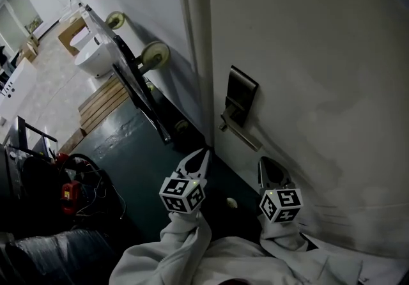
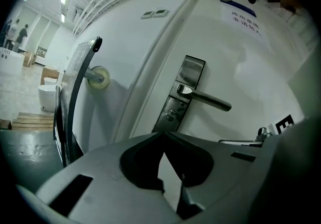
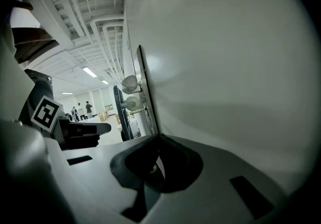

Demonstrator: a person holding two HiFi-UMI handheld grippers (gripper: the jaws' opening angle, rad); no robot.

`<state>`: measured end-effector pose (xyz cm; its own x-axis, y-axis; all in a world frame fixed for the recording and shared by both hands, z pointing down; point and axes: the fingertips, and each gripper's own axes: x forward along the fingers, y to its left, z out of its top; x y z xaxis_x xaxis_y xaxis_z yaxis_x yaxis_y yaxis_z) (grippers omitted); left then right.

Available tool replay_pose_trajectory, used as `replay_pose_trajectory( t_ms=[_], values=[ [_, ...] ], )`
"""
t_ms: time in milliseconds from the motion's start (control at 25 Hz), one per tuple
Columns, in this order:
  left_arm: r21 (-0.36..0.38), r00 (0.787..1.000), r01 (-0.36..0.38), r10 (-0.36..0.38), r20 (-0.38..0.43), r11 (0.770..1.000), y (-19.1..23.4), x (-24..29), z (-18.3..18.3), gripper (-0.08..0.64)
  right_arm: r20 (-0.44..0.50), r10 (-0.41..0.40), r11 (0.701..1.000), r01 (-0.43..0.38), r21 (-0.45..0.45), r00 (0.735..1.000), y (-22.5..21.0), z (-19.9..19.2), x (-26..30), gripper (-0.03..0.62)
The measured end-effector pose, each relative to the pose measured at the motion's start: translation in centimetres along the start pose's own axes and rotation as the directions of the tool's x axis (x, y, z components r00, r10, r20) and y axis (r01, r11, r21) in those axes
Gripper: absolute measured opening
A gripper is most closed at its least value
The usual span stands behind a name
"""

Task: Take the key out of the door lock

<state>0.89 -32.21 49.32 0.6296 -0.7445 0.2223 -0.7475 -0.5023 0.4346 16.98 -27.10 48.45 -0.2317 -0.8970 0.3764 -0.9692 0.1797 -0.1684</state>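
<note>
On the white door point(image 1: 307, 53) a dark metal lock plate point(image 1: 241, 93) carries a lever handle point(image 1: 241, 131). The left gripper view shows the same plate point(image 2: 183, 87), the handle point(image 2: 205, 99) and, below it, a small round keyhole cylinder point(image 2: 172, 114); whether a key is in it is too small to tell. My left gripper point(image 1: 199, 157) is shut and empty, its tips point(image 2: 163, 134) meeting just below the plate and apart from it. My right gripper point(image 1: 268, 165) hovers under the handle close to the door, with its jaws point(image 3: 158, 137) together and nothing between them.
A hand trolley point(image 1: 137, 89) with pale wheels point(image 1: 155, 55) leans on the wall left of the door frame. Beyond it stand a white basin-like fixture point(image 1: 92, 53) and wooden boards point(image 1: 102, 101). Dark gear and a red tool point(image 1: 69, 194) lie at lower left. A paper notice point(image 2: 241, 17) hangs on the door.
</note>
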Motion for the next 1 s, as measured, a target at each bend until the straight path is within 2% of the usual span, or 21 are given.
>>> replay_pose_trajectory(
  t_ms=[80, 200, 320, 400, 480, 560, 760, 800, 840, 880, 1000],
  values=[
    [-0.033, 1.0, 0.023, -0.024, -0.013, 0.999, 0.3, 0.6, 0.2, 0.018, 0.002, -0.023, 1.0, 0.023, 0.009, 1.0, 0.0, 0.2, 0.1, 0.052],
    [-0.125, 0.996, 0.083, -0.085, -0.015, 0.989, 0.6, 1.4, 0.5, 0.018, 0.005, -0.055, 0.998, 0.055, 0.019, 0.998, 0.0, 0.4, 0.5, 0.052],
    [-0.202, 0.989, 0.139, -0.144, -0.012, 0.969, 1.0, 2.3, 0.8, 0.019, 0.007, -0.086, 0.996, 0.086, 0.031, 0.996, 0.0, 0.4, 0.8, 0.052],
    [-0.265, 0.982, 0.181, -0.19, -0.01, 0.947, 1.0, 3.0, 0.9, 0.02, 0.012, -0.108, 0.993, 0.108, 0.038, 0.994, 0.0, 0.4, 1.0, 0.052],
    [-0.363, 0.97, 0.228, -0.242, 0.005, 0.903, 1.0, 3.6, 0.9, 0.02, 0.014, -0.13, 0.991, 0.129, 0.045, 0.991, -0.1, 0.3, 1.2, 0.052],
    [-0.471, 0.957, 0.27, -0.29, 0.032, 0.84, 0.9, 4.1, 1.0, 0.02, 0.019, -0.15, 0.988, 0.149, 0.052, 0.989, -0.2, 0.5, 1.4, 0.052],
    [-0.617, 0.936, 0.316, -0.345, 0.076, 0.721, 0.8, 4.7, 1.1, 0.023, 0.015, -0.182, 0.982, 0.181, 0.056, 0.983, -0.1, 0.4, 2.0, 0.052],
    [-0.646, 0.931, 0.324, -0.355, 0.086, 0.691, 0.8, 4.8, 1.2, 0.051, 0.011, -0.188, 0.981, 0.187, 0.059, 0.982, -0.1, 0.2, 2.1, 0.052],
    [-0.671, 0.925, 0.332, -0.369, 0.094, 0.662, 0.7, 4.9, 1.2, 0.137, 0.008, -0.193, 0.979, 0.192, 0.062, 0.981, -0.1, 0.1, 2.1, 0.052],
    [-0.693, 0.919, 0.338, -0.381, 0.099, 0.637, 0.6, 4.9, 1.2, 0.17, 0.006, -0.198, 0.978, 0.197, 0.064, 0.98, -0.1, 0.0, 2.1, 0.052],
    [-0.75, 0.91, 0.347, -0.397, 0.123, 0.563, 0.0, 5.1, 1.4, 0.17, 0.005, -0.212, 0.975, 0.211, 0.074, 0.977, -0.3, -0.3, 2.0, 0.052]
  ],
)
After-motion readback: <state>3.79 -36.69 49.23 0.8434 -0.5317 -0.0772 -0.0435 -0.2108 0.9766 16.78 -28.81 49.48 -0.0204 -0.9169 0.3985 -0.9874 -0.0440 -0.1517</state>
